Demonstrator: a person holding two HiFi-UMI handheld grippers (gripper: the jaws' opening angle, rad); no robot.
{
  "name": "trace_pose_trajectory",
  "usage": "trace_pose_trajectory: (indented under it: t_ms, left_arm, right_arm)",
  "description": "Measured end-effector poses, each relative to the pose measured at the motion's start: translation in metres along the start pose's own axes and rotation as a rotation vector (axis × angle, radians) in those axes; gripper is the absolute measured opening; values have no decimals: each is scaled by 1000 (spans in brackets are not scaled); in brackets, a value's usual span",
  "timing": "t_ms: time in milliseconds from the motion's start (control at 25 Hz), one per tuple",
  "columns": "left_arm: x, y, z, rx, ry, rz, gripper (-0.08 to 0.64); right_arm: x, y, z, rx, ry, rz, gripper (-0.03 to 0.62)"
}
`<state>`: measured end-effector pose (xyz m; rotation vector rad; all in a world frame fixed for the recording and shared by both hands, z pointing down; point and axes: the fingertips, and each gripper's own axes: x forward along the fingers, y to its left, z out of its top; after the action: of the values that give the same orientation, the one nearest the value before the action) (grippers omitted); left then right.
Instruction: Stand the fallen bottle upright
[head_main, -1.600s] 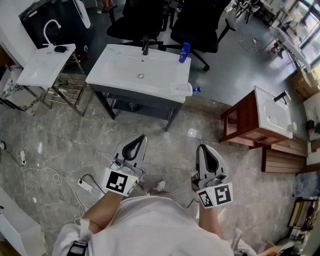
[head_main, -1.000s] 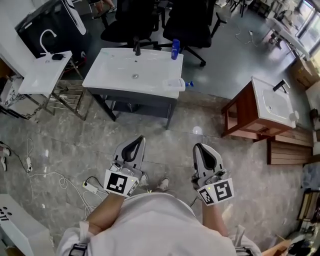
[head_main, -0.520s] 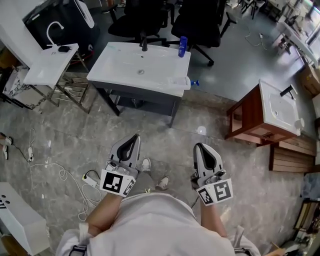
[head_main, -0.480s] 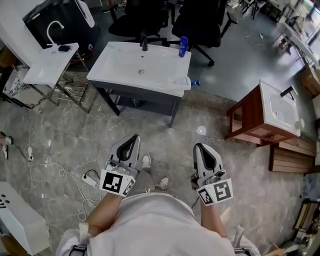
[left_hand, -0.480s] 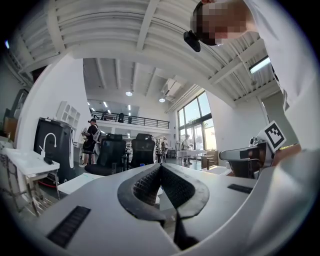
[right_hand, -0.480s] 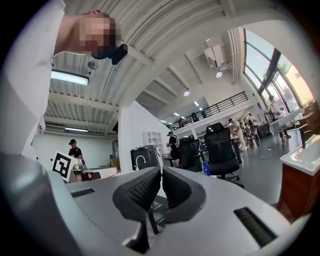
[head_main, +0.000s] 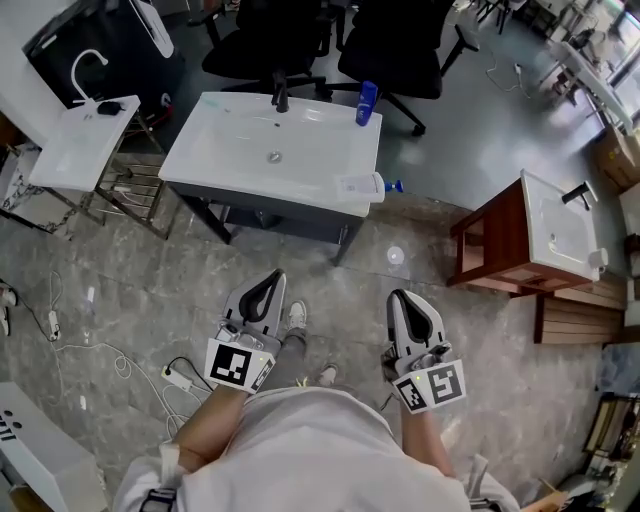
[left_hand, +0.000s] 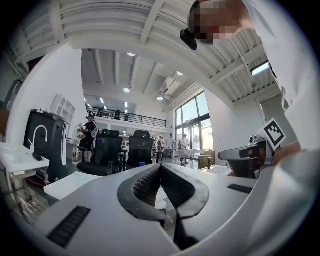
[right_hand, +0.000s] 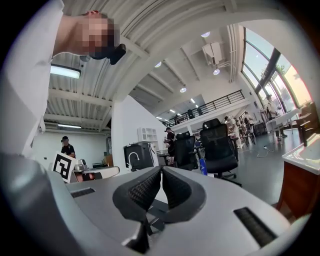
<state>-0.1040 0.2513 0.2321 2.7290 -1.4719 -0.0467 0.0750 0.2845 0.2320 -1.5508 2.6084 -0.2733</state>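
A clear bottle (head_main: 360, 185) with a blue cap lies on its side at the front right corner of the white sink counter (head_main: 220, 170). A blue bottle (head_main: 367, 103) stands upright at the counter's back right, also seen as the blue bottle (right_hand: 203, 166) in the right gripper view. My left gripper (head_main: 268, 280) and right gripper (head_main: 405, 298) are held side by side over the floor, well short of the counter. Both are shut with nothing between the pads, as the left gripper (left_hand: 160, 166) and right gripper (right_hand: 161, 169) show in their own views.
A black faucet (head_main: 281, 97) stands at the counter's back. A second white sink (head_main: 75, 140) is on the left, a wooden vanity (head_main: 490, 245) on the right. Black office chairs (head_main: 390, 40) stand behind the counter. Cables and a power strip (head_main: 172, 375) lie on the floor at left.
The sink counter has drawn closer and sits larger in the head view as the person steps forward. Both grippers stay shut and side by side.
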Motion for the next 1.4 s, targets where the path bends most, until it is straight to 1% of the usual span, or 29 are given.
trace_pose_trajectory:
  t_ms: [240,360,600,680,800,880,1120,1240,1400]
  left_arm:
    - [76,76,-7,-24,-2,-14,15]
    - [109,108,-9,-36,-4,-23,15]
    - [152,151,-19,-74,12,-47,15]
    - [163,160,-20,-76,15,-67,15]
    - [180,164,-20,-71,14,-110,15]
    - [192,163,-19,-82,7,-133,15]
    - [229,137,-12,-101,-5,-199,15]
    - [242,124,-2,-80,-17,-208,15]
    - [254,110,13,-62,-25,-193,15]
  right_arm:
    - [103,-26,4,-18,23,-7,40]
    - [146,-35,9,-27,24,-15,40]
    - [198,-48,6,-34,53,-50,40]
    - [210,-52,8,-39,55,-64,40]
    - [221,-62,12,-44,55,-94,40]
    - [222,-71,14,-46,58,-117,40]
    - [215,-105,24,-42,40,-163,41]
    - [214,-122,29,-34,30,-161,41]
    - [219,-144,33,-30,45,-119,41]
